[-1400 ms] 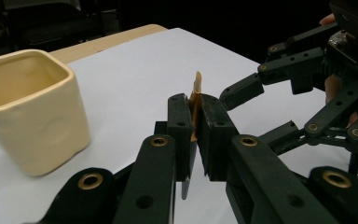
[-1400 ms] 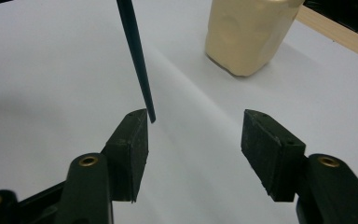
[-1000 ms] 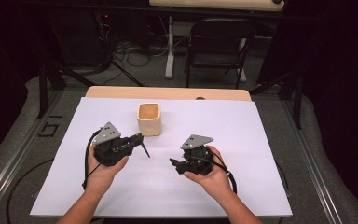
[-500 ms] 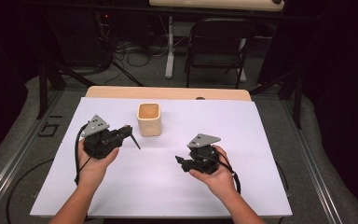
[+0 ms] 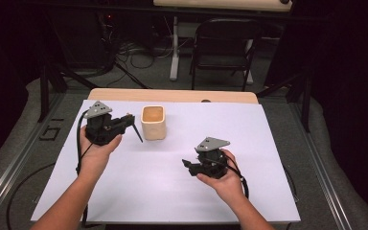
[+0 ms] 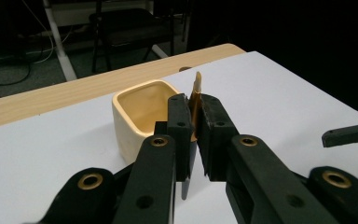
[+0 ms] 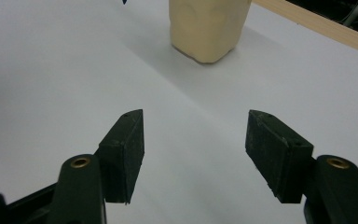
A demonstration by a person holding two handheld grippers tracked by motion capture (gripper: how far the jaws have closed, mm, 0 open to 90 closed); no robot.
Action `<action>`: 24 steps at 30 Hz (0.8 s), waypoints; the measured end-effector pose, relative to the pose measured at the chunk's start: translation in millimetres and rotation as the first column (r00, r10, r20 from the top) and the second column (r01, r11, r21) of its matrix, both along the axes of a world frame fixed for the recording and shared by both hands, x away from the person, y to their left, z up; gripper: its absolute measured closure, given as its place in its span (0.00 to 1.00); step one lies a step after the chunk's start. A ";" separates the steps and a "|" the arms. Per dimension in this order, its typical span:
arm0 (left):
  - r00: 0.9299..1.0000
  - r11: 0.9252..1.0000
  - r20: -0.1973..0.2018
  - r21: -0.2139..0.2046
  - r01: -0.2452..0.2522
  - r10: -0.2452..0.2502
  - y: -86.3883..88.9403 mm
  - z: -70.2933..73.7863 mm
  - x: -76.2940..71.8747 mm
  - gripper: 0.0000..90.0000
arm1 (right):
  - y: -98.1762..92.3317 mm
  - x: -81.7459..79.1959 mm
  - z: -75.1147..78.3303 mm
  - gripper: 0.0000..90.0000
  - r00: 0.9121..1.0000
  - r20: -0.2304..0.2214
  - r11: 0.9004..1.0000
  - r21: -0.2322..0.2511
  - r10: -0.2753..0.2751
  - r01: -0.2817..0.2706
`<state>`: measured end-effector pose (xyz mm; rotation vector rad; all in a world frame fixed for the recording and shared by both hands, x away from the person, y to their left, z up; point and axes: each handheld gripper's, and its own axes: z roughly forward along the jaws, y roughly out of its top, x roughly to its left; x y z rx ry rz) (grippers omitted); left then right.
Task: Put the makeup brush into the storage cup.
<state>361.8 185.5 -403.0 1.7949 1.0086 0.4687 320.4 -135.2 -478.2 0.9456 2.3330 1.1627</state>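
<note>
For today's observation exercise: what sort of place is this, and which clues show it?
Probably a lab or recording workspace: a white-covered table, a folding chair and loose cables on the floor behind.

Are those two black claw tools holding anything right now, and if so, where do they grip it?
The left gripper pinches a thin brush-like stick around its middle. The right gripper holds nothing; its jaws stand open.

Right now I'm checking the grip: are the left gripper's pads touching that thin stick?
Touching. In the left gripper view the left gripper has its pads closed on the thin stick, whose pale tip rises between them.
</note>
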 end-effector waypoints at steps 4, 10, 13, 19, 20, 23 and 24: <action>1.000 1.000 -0.001 0.015 -0.007 0.007 -3.2 9.5 8.3 0.93 | -3.5 0.9 1.4 0.41 1.000 -0.004 1.000 0.012 -0.009 0.009; 1.000 0.998 0.002 0.055 -0.011 0.011 -9.5 21.4 17.5 0.93 | -6.8 2.6 2.1 0.41 1.000 -0.009 0.999 0.026 -0.025 0.026; 1.000 0.998 0.007 0.062 -0.016 0.015 -12.3 25.6 21.8 0.93 | -7.2 3.3 1.0 0.41 0.999 -0.010 0.999 0.029 -0.031 0.031; 1.000 0.998 0.006 0.065 -0.026 0.025 -16.5 31.3 31.0 0.93 | -8.0 3.7 0.1 0.41 0.999 -0.011 0.999 0.030 -0.037 0.037; 1.000 0.998 0.007 0.065 -0.025 0.025 -17.1 32.5 32.0 0.93 | -8.0 3.5 0.4 0.41 0.999 -0.015 0.999 0.027 -0.038 0.039; 1.000 0.997 0.009 0.071 -0.030 0.029 -19.7 36.0 35.0 0.93 | -8.1 3.4 0.1 0.41 0.999 -0.012 0.999 0.030 -0.038 0.038; 1.000 0.997 0.010 0.069 -0.030 0.030 -20.2 36.9 35.6 0.93 | -8.4 3.1 0.6 0.41 0.999 -0.011 0.999 0.029 -0.037 0.037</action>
